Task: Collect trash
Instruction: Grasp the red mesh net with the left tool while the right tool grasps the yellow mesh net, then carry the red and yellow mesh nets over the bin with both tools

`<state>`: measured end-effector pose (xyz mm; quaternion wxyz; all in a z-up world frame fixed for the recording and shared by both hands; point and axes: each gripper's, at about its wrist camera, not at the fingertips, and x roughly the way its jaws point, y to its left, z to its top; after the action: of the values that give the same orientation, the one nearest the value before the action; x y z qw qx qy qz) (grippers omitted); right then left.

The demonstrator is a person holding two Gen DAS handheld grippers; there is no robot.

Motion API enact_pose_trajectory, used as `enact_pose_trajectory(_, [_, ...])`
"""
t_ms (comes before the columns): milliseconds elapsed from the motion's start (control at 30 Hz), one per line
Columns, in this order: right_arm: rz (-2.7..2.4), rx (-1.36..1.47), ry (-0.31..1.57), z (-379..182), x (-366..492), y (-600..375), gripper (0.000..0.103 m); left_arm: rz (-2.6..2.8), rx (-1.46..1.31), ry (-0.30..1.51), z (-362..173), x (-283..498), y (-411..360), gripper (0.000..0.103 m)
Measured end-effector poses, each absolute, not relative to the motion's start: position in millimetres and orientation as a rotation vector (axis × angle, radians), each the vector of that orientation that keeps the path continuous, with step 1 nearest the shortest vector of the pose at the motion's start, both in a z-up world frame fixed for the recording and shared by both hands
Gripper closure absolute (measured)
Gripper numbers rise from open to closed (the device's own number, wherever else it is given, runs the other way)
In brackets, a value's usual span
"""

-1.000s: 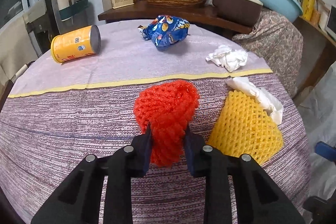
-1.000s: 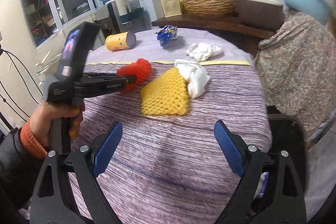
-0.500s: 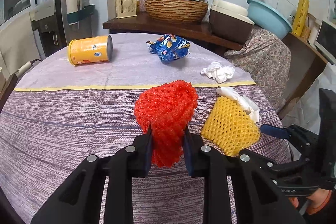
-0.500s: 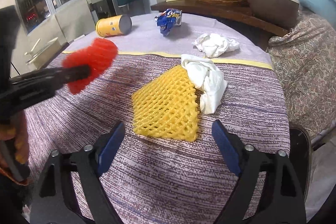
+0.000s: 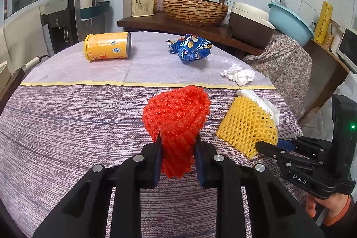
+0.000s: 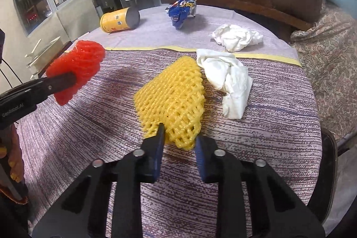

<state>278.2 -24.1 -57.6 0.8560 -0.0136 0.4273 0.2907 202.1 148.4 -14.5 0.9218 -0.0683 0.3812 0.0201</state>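
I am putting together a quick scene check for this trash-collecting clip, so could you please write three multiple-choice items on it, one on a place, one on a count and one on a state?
1. Where does the yellow can lie?
A. on its side on the far, pale part of the tablecloth
B. upright beside the yellow foam net
C. between the left gripper's fingers

2. How many white crumpled tissues are on the table?
A. none
B. two
C. five

3. What is the right gripper doing?
A. hanging wide open over the blue snack bag
B. gripping a tissue
C. closing on the near corner of the yellow foam net

Answers: 1 A, the can rests sideways past the yellow stripe. 2 B, one tissue lies farther back and another tissue beside the yellow net. 3 C, its jaws have just been closing and the net's corner sits between them.
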Motion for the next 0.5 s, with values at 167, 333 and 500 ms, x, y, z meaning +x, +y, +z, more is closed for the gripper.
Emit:
enact_pose_trajectory(167, [0.649, -0.012, 0.875, -50.3, 265.4, -25.2, 0.084, 0.034, -0.146, 0.768, -11.0, 192.5, 144.5, 0.078])
enact_pose_trajectory(333, [0.694, -0.002, 0.828, -38.8, 245.6, -27.1, 0.084, 0.029, -0.149, 0.748, -6.1, 181.2, 139.7, 0.078])
enact_pose_trajectory(500, [0.717, 0.008, 0.780, -24.9, 226.9, -31.8, 0.084, 0.012, -0.156, 0.730, -0.2, 169.9, 131.0, 0.078])
